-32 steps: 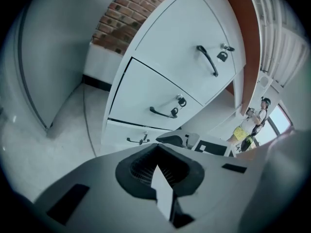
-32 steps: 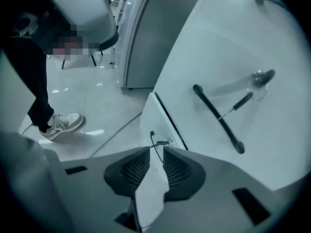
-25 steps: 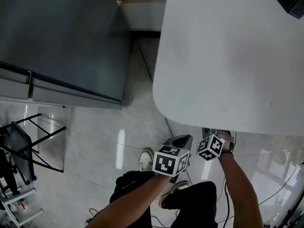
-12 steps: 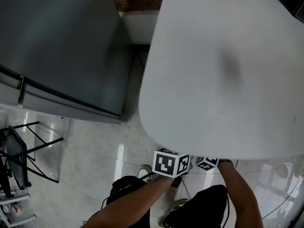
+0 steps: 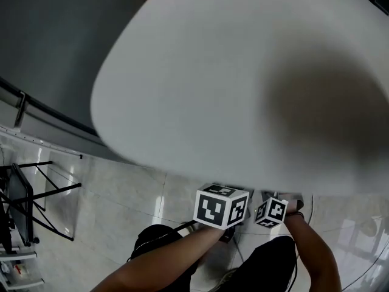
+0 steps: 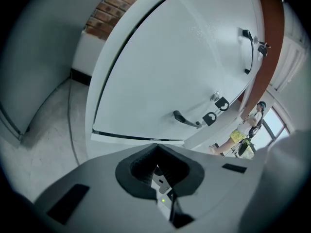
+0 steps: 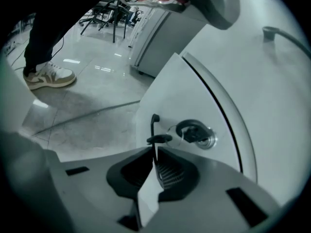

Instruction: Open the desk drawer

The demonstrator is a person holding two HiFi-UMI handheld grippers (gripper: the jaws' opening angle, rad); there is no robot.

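Under desk (image 5: 206, 72) near edge both jaw pairs are closed & empty; drawer handle (image 7: 154, 126), by the lock (image 7: 195, 132), lies straight ahead of right gripper (image 7: 155, 152), bar along its jaw slit; left gripper (image 6: 157, 153) is farther

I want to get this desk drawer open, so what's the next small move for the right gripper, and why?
Probably open the right gripper and ease it forward around the dark drawer handle. Its jaws look closed, the handle sits just past their tips beside the keyed lock, and nothing seems gripped yet.
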